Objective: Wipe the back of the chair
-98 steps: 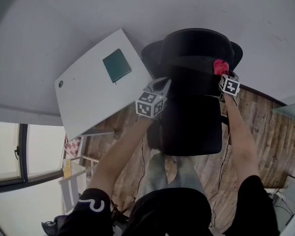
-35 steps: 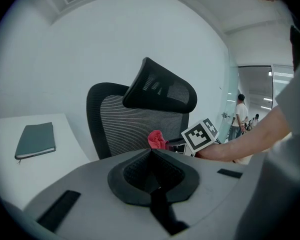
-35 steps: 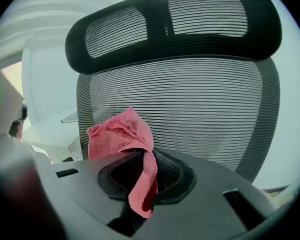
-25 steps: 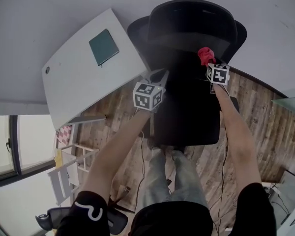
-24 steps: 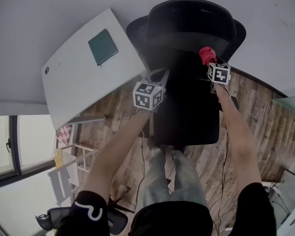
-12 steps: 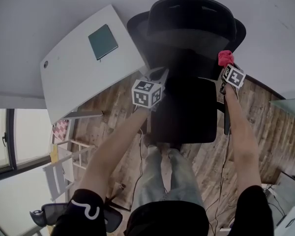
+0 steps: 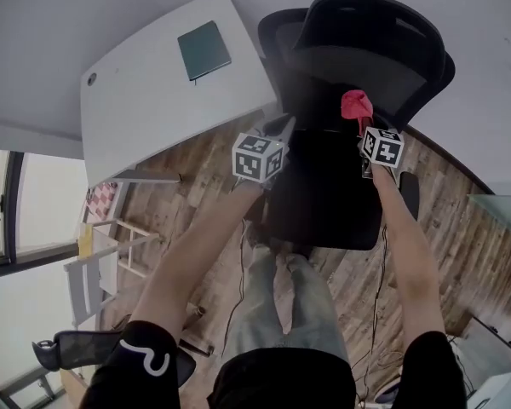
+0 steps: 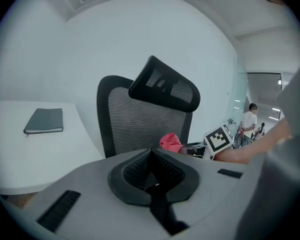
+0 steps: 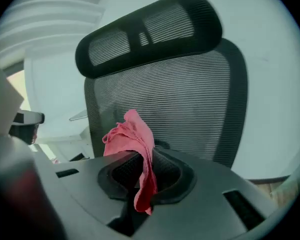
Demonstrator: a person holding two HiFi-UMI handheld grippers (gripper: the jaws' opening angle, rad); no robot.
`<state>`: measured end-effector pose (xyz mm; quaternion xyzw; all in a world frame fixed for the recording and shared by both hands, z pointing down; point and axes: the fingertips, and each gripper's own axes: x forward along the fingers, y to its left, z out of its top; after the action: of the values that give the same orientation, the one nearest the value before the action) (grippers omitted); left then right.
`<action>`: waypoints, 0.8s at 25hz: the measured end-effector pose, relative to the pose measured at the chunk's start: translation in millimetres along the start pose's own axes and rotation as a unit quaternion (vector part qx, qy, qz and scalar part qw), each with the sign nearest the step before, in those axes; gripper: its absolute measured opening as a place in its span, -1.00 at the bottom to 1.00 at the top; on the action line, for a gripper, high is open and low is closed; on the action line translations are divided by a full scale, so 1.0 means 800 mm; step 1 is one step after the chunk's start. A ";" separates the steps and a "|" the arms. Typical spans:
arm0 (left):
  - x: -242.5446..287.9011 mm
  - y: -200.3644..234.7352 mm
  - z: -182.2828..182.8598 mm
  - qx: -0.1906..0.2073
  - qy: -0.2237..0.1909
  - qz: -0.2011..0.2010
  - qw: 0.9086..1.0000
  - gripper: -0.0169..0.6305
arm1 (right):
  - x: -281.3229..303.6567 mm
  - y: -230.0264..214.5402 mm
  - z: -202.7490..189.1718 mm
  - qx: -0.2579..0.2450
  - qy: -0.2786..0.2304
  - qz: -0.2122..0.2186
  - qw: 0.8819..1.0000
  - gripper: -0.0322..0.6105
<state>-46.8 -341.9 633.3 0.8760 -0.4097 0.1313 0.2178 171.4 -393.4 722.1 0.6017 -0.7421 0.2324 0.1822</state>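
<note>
Right gripper view: crumpled pink cloth (image 9: 132,144), ribbed mesh backrest (image 9: 190,104)

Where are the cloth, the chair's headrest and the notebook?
cloth (image 9: 131,134): right gripper view, on its bunched upper part.
headrest (image 9: 166,25): right gripper view, on a mesh panel.
notebook (image 7: 203,49): head view, on the middle of its cover.

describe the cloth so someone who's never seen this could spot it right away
Find the black mesh office chair beside the white desk. Near its backrest, the right gripper pinches a crumpled cloth, the only pinkish-red thing among black and grey.
</note>
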 end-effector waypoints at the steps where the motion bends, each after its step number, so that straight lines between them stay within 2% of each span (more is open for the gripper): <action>1: -0.006 0.009 -0.003 0.000 0.000 0.005 1.000 -0.87 | 0.008 0.026 -0.001 -0.012 0.006 0.019 1.000 -0.70; 6: -0.031 0.056 -0.014 -0.010 -0.002 0.038 0.999 -0.87 | 0.045 0.130 -0.010 -0.055 0.028 0.080 0.995 -0.70; 11: -0.047 0.092 -0.024 -0.017 -0.006 0.054 0.998 -0.87 | 0.081 0.201 -0.028 -0.073 0.045 0.107 0.991 -0.70; 16: -0.056 0.109 -0.034 -0.012 -0.005 0.061 0.998 -0.87 | 0.110 0.236 -0.045 -0.097 0.068 0.114 0.986 -0.70; 20: -0.054 0.121 -0.037 -0.006 -0.011 0.065 0.998 -0.87 | 0.127 0.236 -0.051 -0.110 0.070 0.111 0.985 -0.70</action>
<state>-150.4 -354.0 668.4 0.8478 -0.4686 0.1333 0.2094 -34.8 -420.8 787.6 0.4738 -0.8109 0.2098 0.2719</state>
